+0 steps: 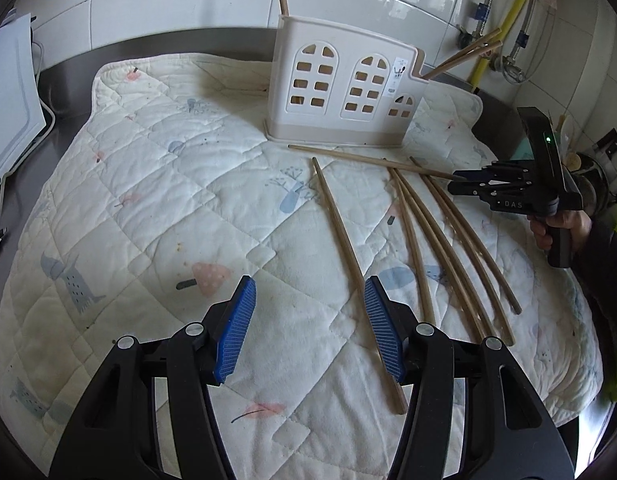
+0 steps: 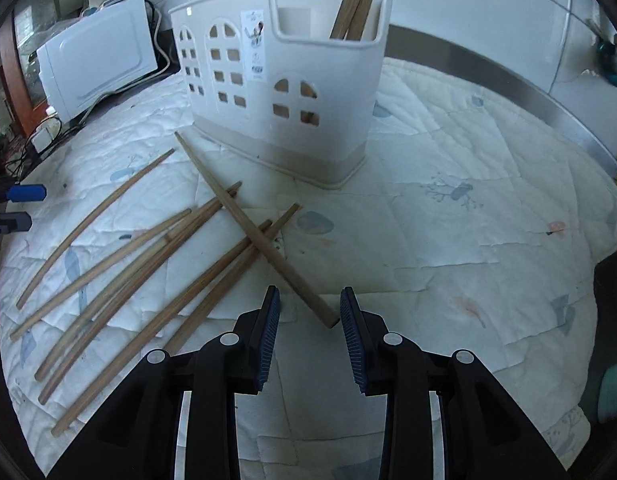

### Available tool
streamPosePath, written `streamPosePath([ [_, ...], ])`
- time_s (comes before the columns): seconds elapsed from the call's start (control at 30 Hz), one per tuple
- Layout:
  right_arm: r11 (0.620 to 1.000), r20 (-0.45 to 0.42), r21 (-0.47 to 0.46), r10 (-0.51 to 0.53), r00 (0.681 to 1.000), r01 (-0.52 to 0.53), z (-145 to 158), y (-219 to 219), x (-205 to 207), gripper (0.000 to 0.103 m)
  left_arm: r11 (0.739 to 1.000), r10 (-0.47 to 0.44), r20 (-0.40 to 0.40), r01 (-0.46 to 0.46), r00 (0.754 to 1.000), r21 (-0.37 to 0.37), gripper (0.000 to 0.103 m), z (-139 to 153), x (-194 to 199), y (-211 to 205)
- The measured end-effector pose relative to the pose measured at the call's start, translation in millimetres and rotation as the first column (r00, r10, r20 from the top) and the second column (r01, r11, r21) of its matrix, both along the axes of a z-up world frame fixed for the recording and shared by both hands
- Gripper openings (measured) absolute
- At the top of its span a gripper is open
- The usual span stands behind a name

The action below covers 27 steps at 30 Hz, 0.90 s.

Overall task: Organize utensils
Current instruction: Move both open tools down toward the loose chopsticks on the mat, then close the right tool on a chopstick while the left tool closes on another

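The left gripper point(image 1: 310, 320) stands roughly half open over the quilted mat point(image 1: 148, 184), with nothing between its blue pads point(image 1: 238, 328). A single chopstick point(image 1: 348, 248) runs just beside its right pad, passing under that finger's edge, but neither pad presses on it. The right gripper point(image 2: 310, 332) is narrower yet still parted; the thick end of a crossing chopstick point(image 2: 268, 240) lies just in front of the gap, near its right pad, and is not gripped.

Farther right in the left wrist view, a loose group of chopsticks point(image 1: 448, 240) fans out on the mat. At the far side stands the white utensil holder point(image 1: 340, 92), house-shaped with window cut-outs, with a few chopsticks already upright in it.

The step in hand looks like picking the next chopstick off the mat for the holder. I judge the task partly done, since most sticks still lie flat. The next move calls for each gripper to centre its jaws over one stick, come down to the mat and close on it alone, without catching the sticks lying under or beside it.

The left wrist view shows the right gripper from outside, with a hand point(image 1: 556, 228) on its handle and kitchen pipes on the far wall. The right wrist view alone shows how the sticks overlap, and a white microwave point(image 2: 100, 68) at the far left.
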State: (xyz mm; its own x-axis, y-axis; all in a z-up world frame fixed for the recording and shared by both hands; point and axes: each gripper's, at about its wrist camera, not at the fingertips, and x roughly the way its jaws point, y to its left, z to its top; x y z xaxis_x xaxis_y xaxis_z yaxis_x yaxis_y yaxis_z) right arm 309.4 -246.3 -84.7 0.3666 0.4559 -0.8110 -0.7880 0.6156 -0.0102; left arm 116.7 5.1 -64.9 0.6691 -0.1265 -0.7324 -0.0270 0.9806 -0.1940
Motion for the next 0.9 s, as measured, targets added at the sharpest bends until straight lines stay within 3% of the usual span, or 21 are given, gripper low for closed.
streamPosePath([
  [0.17,0.999,0.007,0.035,-0.004,1.0,0.004,0,-3,-9,0.017,1.0,-0.003,-0.008,0.003,1.0,-0.004,0.056,-3,0,-3],
  [0.5,0.997,0.046,0.069,0.032,0.998,-0.036,3,6,-42,0.013,0.999,-0.014,-0.032,0.013,0.999,-0.03,0.056,-11,-3,-12],
  [0.9,0.984,0.15,0.176,-0.001,0.989,-0.026,38,17,-115,0.008,0.999,-0.045,-0.025,0.044,0.999,-0.032,0.056,-17,-16,-30],
])
